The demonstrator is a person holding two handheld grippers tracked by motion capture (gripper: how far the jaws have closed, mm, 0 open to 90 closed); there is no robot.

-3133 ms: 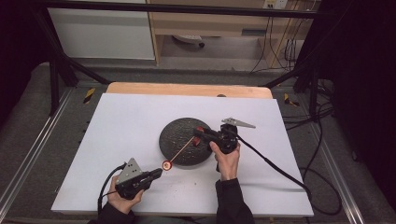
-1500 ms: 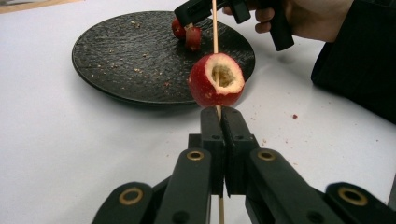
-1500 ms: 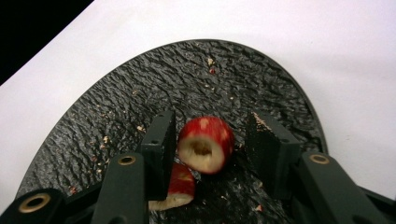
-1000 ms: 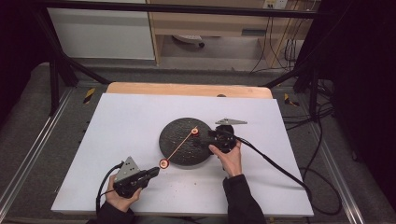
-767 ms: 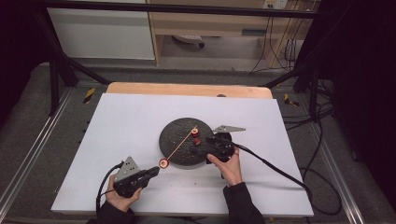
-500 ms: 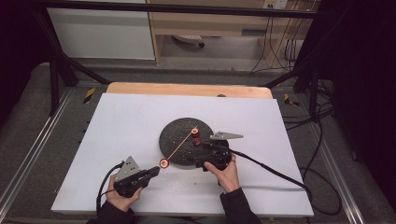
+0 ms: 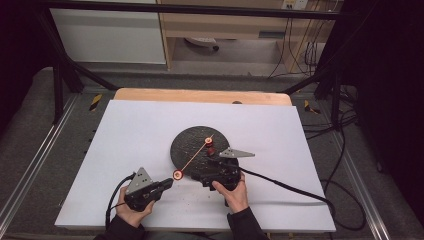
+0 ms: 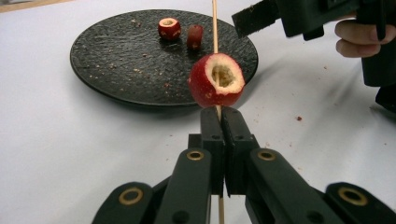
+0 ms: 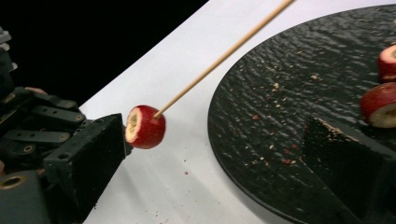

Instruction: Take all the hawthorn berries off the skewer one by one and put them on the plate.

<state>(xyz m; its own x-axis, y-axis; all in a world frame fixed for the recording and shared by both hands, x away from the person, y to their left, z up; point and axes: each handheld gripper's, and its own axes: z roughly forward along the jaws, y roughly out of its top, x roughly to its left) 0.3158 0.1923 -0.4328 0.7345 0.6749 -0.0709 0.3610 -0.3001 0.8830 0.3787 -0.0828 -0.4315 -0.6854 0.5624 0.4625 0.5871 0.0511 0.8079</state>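
My left gripper (image 7: 170, 182) (image 8: 219, 114) is shut on a thin wooden skewer (image 8: 215, 23) (image 9: 224, 56) that slants up over the black plate (image 7: 190, 145) (image 8: 116, 60). A red cored fruit piece (image 7: 177, 174) (image 8: 215, 86) (image 9: 145, 127) is threaded on it just beyond the jaws. My right gripper (image 7: 204, 172) (image 9: 215, 128) is at the plate's near edge, pointing at that fruit. Its jaws have just been closing but stand wide apart; the fruit sits by the left jaw's tip, untouched. Two more red pieces (image 8: 169, 28) (image 8: 194, 36) lie on the plate.
A white sheet (image 7: 125, 130) covers the table, with a wooden edge (image 7: 200, 95) at the back. Red crumbs speckle the plate and the sheet near it. The right gripper's cable (image 7: 290, 187) trails off to the right. Metal rails (image 7: 30, 165) flank the table.
My right gripper has come back from the plate's right side toward the near edge and turned toward the skewered fruit. The left gripper and skewer have stayed put.
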